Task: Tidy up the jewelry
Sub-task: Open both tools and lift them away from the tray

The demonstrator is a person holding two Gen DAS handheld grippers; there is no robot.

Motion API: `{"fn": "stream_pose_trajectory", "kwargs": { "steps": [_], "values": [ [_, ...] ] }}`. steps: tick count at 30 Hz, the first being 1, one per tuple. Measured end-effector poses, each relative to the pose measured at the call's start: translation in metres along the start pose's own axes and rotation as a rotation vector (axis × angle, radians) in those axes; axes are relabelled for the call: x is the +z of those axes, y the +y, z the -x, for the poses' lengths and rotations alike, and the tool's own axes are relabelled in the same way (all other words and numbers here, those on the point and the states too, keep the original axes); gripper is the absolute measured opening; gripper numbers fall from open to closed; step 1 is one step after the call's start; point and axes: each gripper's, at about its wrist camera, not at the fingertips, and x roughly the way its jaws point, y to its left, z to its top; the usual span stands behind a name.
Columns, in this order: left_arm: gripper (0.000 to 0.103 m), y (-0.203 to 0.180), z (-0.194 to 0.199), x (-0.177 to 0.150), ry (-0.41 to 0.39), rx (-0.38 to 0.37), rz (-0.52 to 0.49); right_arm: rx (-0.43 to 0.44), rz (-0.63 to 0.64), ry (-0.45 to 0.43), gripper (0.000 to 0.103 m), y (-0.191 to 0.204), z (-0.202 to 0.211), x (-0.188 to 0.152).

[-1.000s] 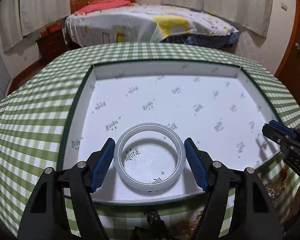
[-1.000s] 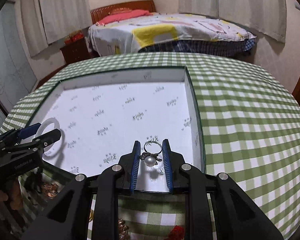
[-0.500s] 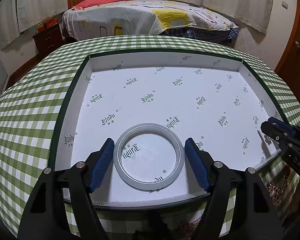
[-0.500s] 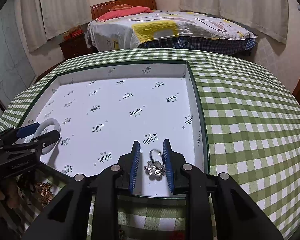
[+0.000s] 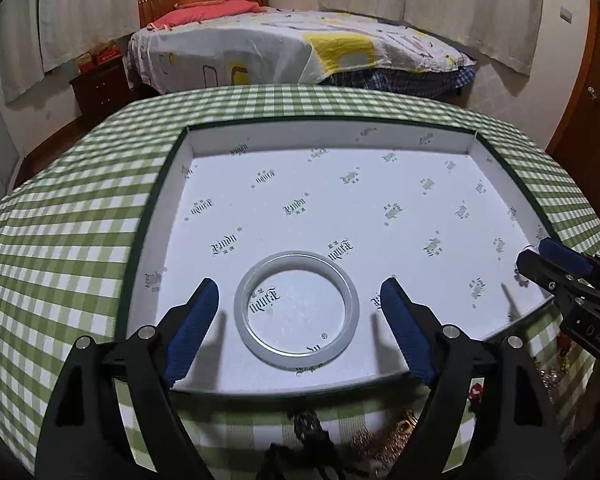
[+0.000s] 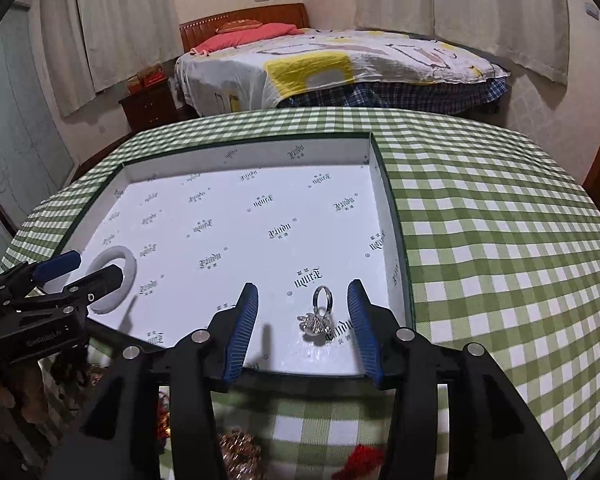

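A pale translucent bangle (image 5: 297, 306) lies flat near the front of the white printed box tray (image 5: 380, 136). My left gripper (image 5: 300, 312) straddles it, jaws opening, pads clear of it on both sides. In the right wrist view a silver ring with a sparkly ornament (image 6: 319, 316) rests on the tray floor near the front right corner of the box tray (image 6: 396, 248). My right gripper (image 6: 303, 320) is around it with its jaws opening; neither pad touches the ring. The bangle (image 6: 116, 280) and left gripper (image 6: 80, 270) appear at the left there, the right gripper (image 5: 556, 260) at the right edge of the left wrist view.
The tray sits on a green checked tablecloth (image 6: 500, 248). Loose jewelry lies in front of the tray: gold pieces (image 5: 392, 444), a dark chain (image 5: 308, 420), gold pieces (image 6: 236, 452) and a red item (image 6: 360, 460). A bed (image 5: 292, 52) stands beyond the table.
The right gripper set the ring down in the tray and spread its jaws away from it. The left gripper's jaws widened around the bangle, which stayed lying in the tray.
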Motion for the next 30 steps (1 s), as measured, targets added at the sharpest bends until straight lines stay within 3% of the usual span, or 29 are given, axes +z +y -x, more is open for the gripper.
{"fn": "stream_pose_trajectory", "kwargs": {
  "steps": [8,15,22,28,29,30],
  "values": [
    [0.081,0.001,0.046,-0.016,-0.054,0.012,0.011,0.009,-0.005,-0.031,0.046,0.011,0.044,-0.020],
    [0.081,0.005,0.081,-0.049,-0.040,0.021,0.042,0.023,0.017,-0.035,0.046,0.024,0.077,-0.046],
    [0.081,0.008,0.107,-0.086,-0.020,0.043,0.048,0.041,0.049,0.008,0.046,0.041,0.093,-0.081],
    [0.081,0.009,0.126,-0.115,-0.013,0.106,0.024,0.068,0.081,0.046,0.047,0.057,0.097,-0.107],
    [0.081,0.010,0.127,-0.117,-0.010,0.109,0.027,0.072,0.088,0.052,0.048,0.060,0.096,-0.110],
    [0.081,0.012,0.128,-0.122,-0.003,0.114,0.033,0.069,0.093,0.053,0.055,0.062,0.097,-0.114]
  ]
}}
